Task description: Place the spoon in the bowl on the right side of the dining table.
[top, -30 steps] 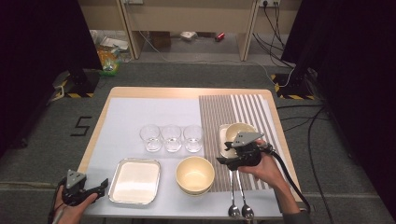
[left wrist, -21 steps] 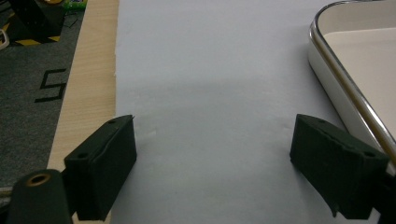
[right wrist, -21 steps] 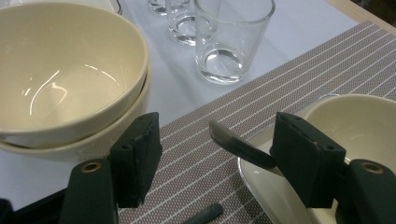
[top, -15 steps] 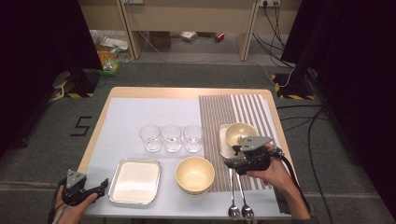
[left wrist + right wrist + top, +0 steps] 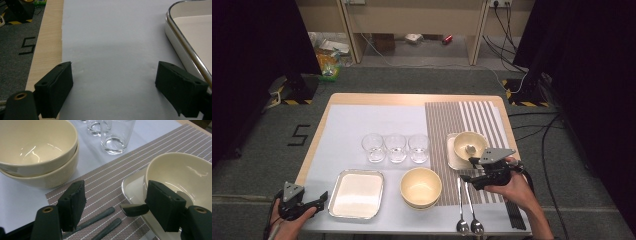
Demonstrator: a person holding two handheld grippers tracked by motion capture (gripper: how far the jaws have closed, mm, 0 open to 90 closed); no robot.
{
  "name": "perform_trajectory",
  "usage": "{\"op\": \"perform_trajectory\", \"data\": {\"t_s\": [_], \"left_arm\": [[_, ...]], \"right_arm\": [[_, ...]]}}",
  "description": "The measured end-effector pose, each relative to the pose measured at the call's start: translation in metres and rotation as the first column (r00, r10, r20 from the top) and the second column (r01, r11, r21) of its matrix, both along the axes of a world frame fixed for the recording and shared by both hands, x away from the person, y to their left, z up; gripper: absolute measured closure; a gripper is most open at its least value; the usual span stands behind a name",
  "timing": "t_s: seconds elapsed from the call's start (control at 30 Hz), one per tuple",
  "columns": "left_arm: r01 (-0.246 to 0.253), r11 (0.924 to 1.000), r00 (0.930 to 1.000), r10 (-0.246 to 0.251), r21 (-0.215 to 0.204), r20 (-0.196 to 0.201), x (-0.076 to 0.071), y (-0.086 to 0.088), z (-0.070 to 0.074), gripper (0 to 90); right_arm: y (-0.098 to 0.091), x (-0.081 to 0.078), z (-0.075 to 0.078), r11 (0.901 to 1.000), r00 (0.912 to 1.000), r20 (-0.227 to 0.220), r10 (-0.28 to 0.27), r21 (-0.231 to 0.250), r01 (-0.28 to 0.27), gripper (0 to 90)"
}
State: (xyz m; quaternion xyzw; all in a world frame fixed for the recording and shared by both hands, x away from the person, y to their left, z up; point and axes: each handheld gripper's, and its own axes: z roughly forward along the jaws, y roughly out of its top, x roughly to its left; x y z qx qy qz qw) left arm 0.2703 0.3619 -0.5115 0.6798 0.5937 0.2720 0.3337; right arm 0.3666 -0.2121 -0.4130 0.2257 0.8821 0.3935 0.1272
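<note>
Right gripper, jaws spread, hovers over two spoon handles, bowl beside it; left gripper open near tray.

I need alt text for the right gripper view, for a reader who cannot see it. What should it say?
The open right hand-held gripper hovers above a striped placemat, over two dark utensil handles. On one side of it are two stacked cream bowls; on the other, a cream bowl on a small tray. Clear glasses stand behind.
</note>
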Motion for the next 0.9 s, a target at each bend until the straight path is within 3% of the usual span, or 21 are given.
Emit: {"op": "perform_trajectory", "data": {"t_s": [0.47,0.9], "left_arm": [[0.0,1.0,1.0,0.0,0.0,0.0,0.0,0.0,0.0,13.4],[0.0,1.0,1.0,0.0,0.0,0.0,0.0,0.0,0.0,13.4]], "right_arm": [[-0.011,-0.003,0.002,0.9998,0.9998,-0.002,-0.019,0.005,0.019,31.2],[-0.009,-0.004,0.001,0.9999,0.9999,-0.001,-0.01,-0.002,0.01,31.3]]}}
